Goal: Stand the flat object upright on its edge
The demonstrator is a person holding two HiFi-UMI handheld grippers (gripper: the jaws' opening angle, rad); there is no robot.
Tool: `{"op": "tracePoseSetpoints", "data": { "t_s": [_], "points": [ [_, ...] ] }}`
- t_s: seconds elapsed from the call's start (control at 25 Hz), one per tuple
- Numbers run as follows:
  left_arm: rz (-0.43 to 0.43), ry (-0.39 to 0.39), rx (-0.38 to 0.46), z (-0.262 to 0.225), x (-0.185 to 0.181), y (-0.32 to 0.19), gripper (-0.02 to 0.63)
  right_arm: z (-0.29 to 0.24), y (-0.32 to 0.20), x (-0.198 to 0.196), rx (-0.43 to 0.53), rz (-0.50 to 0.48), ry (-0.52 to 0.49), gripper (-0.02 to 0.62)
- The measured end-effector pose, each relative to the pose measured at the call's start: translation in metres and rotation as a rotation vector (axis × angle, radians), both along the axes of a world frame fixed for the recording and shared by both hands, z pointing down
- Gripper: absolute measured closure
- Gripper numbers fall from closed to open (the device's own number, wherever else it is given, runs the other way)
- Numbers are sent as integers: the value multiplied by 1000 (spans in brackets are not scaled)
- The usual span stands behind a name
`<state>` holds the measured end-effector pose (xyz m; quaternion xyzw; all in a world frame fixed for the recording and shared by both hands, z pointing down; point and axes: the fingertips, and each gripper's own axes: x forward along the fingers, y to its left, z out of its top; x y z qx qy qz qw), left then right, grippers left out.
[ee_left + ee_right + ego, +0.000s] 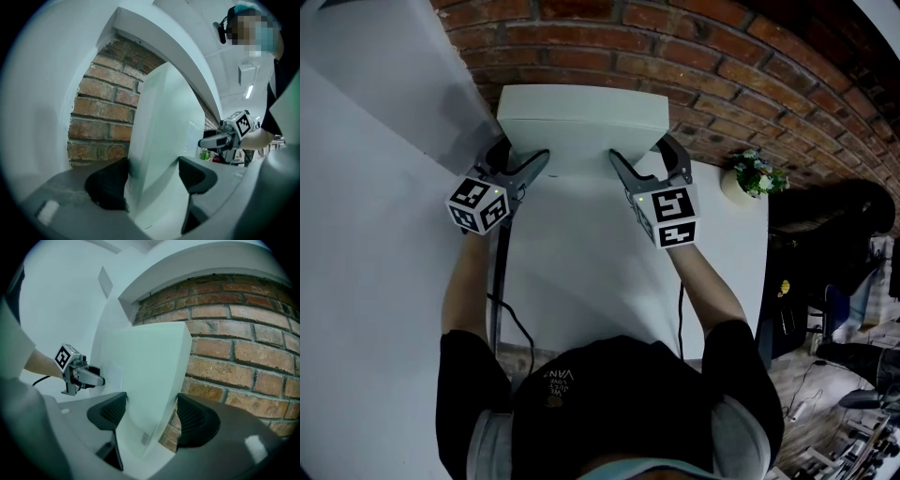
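Jaws of the left gripper [523, 150] and right gripper [637, 147], spread wide, clamp a white flat rectangular box [581, 117]. It stands upright on the white table [572, 253].

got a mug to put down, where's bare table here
Free: the bare tabletop from the left gripper and right gripper back to the person, and the strip between the right gripper and the plant pot. Crowded: the far edge by the brick wall, where the white box stands upright, a gripper clamped on each end.
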<state>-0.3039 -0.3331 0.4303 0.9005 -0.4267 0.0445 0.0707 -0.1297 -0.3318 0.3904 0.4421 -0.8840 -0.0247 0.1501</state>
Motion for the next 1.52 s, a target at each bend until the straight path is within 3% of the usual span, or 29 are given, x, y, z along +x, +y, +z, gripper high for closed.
{"op": "tracePoseSetpoints", "data": {
  "t_s": [0.92, 1.08, 1.52],
  "points": [
    [15, -25, -39, 41, -16, -45, 256, 34, -40, -18, -40, 8, 1, 265],
    [29, -54, -47, 47, -16, -53, 255, 34, -45, -20, -32, 10, -15, 272],
    [30, -41, -48, 51, -15, -73, 258, 38, -62, -17, -35, 43, -61, 270]
  ]
}}
